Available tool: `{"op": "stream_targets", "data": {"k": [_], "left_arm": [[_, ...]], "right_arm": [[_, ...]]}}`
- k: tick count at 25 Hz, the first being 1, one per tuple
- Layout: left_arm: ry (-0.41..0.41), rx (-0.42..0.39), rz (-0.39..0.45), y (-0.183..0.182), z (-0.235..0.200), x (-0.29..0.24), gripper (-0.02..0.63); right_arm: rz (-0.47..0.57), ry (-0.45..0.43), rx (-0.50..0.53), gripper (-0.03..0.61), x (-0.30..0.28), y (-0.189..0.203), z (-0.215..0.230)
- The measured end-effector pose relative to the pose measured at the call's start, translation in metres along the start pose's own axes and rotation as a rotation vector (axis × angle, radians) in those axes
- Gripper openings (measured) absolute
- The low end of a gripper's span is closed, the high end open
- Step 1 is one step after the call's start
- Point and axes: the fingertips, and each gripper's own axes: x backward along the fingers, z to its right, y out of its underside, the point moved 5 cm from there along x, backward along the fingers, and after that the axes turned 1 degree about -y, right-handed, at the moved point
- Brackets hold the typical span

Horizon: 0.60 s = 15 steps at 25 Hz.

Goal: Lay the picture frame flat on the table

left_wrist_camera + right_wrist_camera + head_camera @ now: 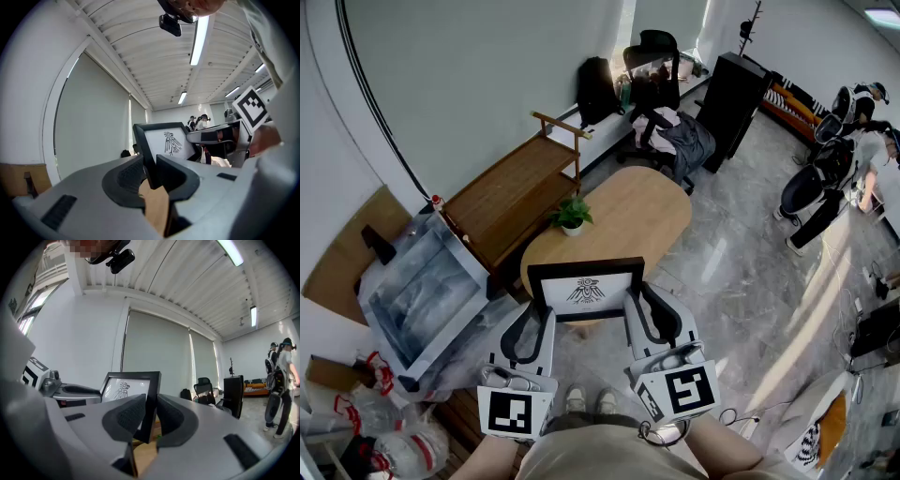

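the frame [587, 291] stands upright over the near end of the oval table [628, 211], its glass facing the person, a dark bird-like print on white paper inside a black border. whether its lower edge rests on the wood cannot be told.

the left gripper [542, 311] pinches the frame's left side; in the left gripper view the two jaws press on either face of the black border, with the wood of the table showing below them. the right gripper [637, 298] pinches the right side in the same way, and the right gripper view shows its jaws closed on the frame's edge. each gripper view also catches the other gripper across the frame.

a small potted plant [571, 216] sits on the table's left edge, well beyond the frame. a slatted wooden bench [511, 192] stands just left of the table, and a plastic-wrapped panel [427, 291] leans nearer the wall. past the table's far end are a black chair [656, 66] piled with clothes and a black cabinet [731, 94]. a person [862, 159] stands at the far right on the marble floor [741, 281].
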Motion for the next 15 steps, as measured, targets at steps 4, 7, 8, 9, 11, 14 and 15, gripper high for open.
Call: {"op": "stream_targets", "data": {"k": [4,7,8,9,11,14,15], "left_arm": [[0.004,-0.008,-0.003,0.000,0.004,-0.003,0.081],[0.003,-0.003,-0.005,0.001,0.009,-0.004,0.082],[0.001,-0.003,-0.005,0.001,0.011,-0.004,0.083],[0.000,-0.004,-0.007,0.001,0.013,-0.004,0.083],[-0.002,-0.006,-0.015,0.001,0.018,-0.005,0.083],[-0.009,-0.001,-0.017,0.002,0.024,-0.007,0.081],[-0.013,-0.001,-0.016,0.002,0.027,-0.008,0.082]], "right_arm": [[-0.002,0.002,-0.013,0.055,0.002,0.003,0.005],[0.003,0.003,-0.008,0.055,0.005,0.003,0.008],[0.003,0.001,-0.007,0.055,0.006,0.004,0.009],[0.003,-0.001,-0.007,0.055,0.007,0.004,0.011],[0.002,-0.004,-0.007,0.055,0.010,0.006,0.015],[0.002,-0.011,-0.010,0.055,0.012,0.008,0.021],[0.004,-0.016,-0.012,0.055,0.014,0.009,0.023]]}}
